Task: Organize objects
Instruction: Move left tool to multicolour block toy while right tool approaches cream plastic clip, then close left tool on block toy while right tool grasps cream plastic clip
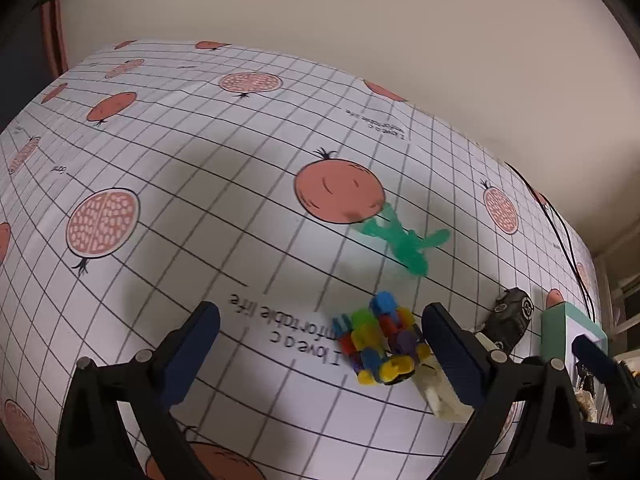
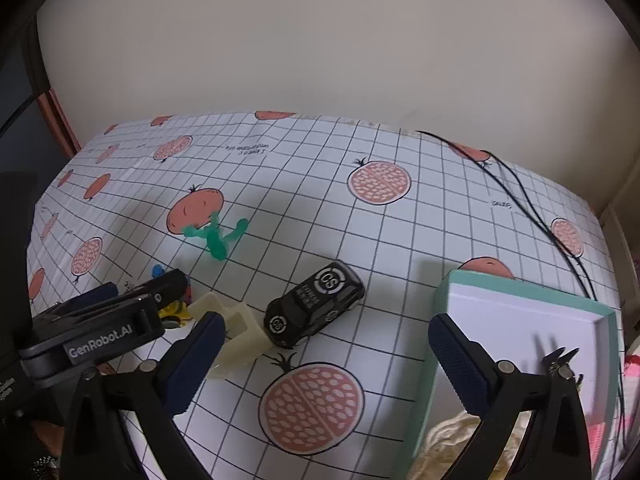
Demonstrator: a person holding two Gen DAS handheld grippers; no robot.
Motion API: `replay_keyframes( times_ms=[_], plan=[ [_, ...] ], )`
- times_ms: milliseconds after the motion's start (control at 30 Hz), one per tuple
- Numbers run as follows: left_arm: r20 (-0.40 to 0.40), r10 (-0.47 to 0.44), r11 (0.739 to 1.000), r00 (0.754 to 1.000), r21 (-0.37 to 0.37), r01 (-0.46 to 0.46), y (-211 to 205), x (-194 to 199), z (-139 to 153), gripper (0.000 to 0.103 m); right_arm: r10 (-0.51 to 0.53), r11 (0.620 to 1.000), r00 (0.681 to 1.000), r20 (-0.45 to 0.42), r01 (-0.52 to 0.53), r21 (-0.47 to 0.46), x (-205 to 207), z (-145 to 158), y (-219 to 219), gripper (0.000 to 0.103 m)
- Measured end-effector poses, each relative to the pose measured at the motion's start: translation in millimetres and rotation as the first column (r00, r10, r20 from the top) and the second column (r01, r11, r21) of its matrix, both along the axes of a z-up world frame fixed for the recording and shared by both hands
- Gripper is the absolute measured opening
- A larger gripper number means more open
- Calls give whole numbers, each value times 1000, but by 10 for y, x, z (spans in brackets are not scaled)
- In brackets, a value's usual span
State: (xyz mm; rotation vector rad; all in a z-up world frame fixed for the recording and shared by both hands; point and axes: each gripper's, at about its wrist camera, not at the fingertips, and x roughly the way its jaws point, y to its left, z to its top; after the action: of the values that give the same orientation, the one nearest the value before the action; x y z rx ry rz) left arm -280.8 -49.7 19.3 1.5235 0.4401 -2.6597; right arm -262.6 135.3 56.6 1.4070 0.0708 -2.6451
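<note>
Both claws hang spread and empty, the left claw [image 1: 320, 344] low over the tabletop [image 1: 168, 168] with the blocks [image 1: 380, 344] at its 2 o'clock: light, rigid, knobbly, probably best pinched across the flat sides.

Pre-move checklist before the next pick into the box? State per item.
1. Left gripper open, holding nothing: ok.
2. Right gripper open, holding nothing: ok.
3. Multicolour block toy between the left fingers' line of approach: not ok, it sits hard against the right-side finger.
4. Black toy car ahead of the right gripper, unobstructed: ok.
5. Teal-rimmed box has room: ok, only small dark cutters lie in it.
6. Cream plastic frame clear of the car: not ok, they look to be touching.
</note>
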Motion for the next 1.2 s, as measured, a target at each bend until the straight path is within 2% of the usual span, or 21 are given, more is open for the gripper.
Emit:
replay_keyframes(
  times_ms=[167,333,633,900,933,967,1000,1200],
  plan=[
    [4,19,1000,1000,13,-19,-73,23,6,98,9,1000,1000,22,-9,-5,-14,-96,-99,103],
    [20,17,998,1000,56,-18,-89,35,-10,95,28,1000,999,37,-27,-6,-30,-182,-232,103],
    [28,0,998,1000,57,-2,-34,29,-6,94,33,999,999,36,-32,-5,-48,-270,-372,98],
    [28,-12,998,1000,57,10,-5,22,-8,93,62,998,998,11,-62,-5,-17,-218,-417,73],
    [28,-16,998,999,58,14,8,21,-6,91,66,998,998,12,-65,-11,-18,-215,-409,70],
    [27,-18,998,999,53,16,21,20,-2,85,64,998,998,13,-64,-15,-19,-213,-396,68],
    [28,-24,999,999,47,23,39,19,5,81,63,998,998,14,-63,-18,-19,-211,-390,68],
    [31,-46,998,998,52,45,100,18,9,80,68,997,997,28,-66,-47,-22,-223,-340,68]
  ],
)
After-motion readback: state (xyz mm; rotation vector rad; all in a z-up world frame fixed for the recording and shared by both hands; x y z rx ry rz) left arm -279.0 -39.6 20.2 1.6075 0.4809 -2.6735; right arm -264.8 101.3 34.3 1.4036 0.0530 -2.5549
